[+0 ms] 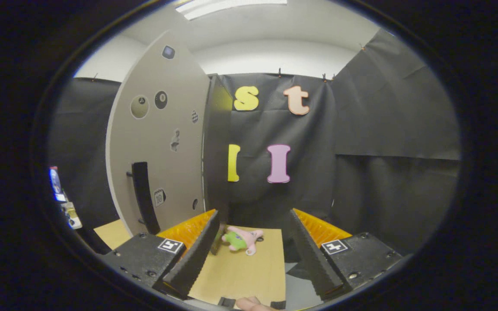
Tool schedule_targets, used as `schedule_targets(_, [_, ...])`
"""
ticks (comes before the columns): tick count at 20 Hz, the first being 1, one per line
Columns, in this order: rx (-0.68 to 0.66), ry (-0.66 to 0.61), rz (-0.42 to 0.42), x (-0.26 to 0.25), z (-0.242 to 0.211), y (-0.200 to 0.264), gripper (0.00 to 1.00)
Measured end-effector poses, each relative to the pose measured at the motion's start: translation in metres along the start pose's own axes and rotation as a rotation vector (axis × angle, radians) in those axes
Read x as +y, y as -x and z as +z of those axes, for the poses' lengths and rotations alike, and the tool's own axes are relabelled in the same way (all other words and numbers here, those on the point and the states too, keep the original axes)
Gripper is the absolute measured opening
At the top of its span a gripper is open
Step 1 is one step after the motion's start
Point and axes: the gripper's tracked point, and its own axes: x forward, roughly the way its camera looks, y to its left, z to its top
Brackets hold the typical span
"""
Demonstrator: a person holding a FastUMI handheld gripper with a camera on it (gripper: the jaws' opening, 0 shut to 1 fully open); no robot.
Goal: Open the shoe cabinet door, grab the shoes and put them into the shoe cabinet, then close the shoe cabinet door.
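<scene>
Black cloth backs a wooden table (240,272). Cabinet door (158,142) stands swung open, w/ dark handle (144,196); cabinet interior not visible. Tool (253,246) spread wide, holding nothing. Small pink/green shoes (244,239) lie right of door, just ahead of fingers. Step: grabbing shoes; next needs advancing tool around them, then pinching.

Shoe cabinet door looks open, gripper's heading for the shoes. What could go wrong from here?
1. The shoes lie just ahead of the open gripper, close to its left finger; closing off-centre may catch only one or push them away.
2. The open cabinet door stands close on the left; a wide swing could hit it.
3. The shoes sit near the wooden board's far edge and could slide off.
</scene>
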Motion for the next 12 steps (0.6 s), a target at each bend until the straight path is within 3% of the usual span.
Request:
schedule_targets(9, [0.01,0.01,0.066,0.105,0.003,-0.031,1.0])
schedule_targets(12, [-0.016,-0.002,0.025,0.12,0.007,-0.027,0.93])
